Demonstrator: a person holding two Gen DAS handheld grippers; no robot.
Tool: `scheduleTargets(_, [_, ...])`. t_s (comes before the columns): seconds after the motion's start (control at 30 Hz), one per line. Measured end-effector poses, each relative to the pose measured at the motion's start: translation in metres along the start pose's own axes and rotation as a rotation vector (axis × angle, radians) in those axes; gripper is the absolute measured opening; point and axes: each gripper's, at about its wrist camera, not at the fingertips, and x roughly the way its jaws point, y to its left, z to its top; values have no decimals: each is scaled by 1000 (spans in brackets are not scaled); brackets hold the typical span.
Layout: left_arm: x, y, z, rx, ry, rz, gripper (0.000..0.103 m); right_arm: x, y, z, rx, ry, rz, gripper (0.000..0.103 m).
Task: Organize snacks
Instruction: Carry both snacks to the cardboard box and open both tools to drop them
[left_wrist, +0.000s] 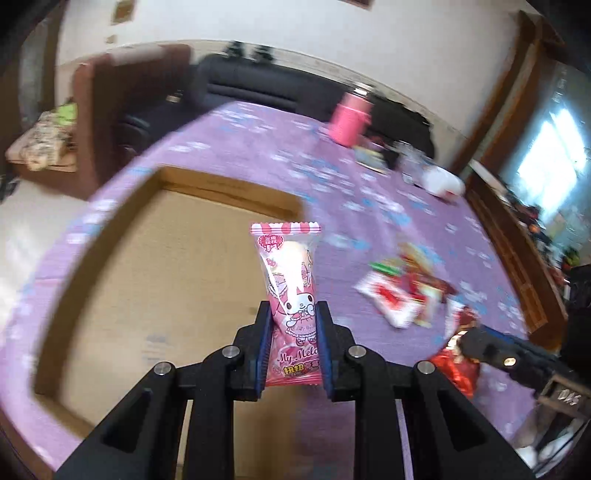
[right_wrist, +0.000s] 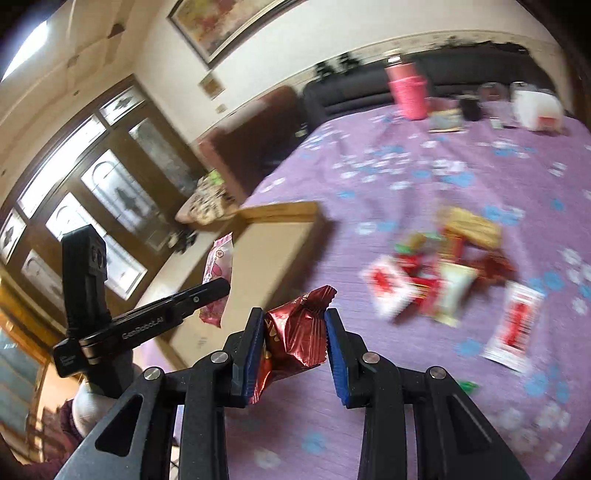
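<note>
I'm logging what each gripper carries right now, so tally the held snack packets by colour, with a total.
Pink packet, in the left gripper: 1
Dark red foil packet, in the right gripper: 1
Total held: 2
The blurred pile on the purple tablecloth is not counted.

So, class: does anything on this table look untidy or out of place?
Yes. A jumbled heap of snack packets lies loose on the purple cloth, overlapping at odd angles, beside the cardboard box, not in it. One white-and-red packet lies apart from the heap.
</note>
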Motion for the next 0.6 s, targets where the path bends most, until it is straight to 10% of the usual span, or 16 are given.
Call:
scheduleTargets(0.47, [3,110,-25,-137,56,139,22,154,94,-13,-134,251,60,38])
scheduleTargets(0.6, [-1,114,-24,-173,45,115,48,158,96,-14,-132,241,50,43])
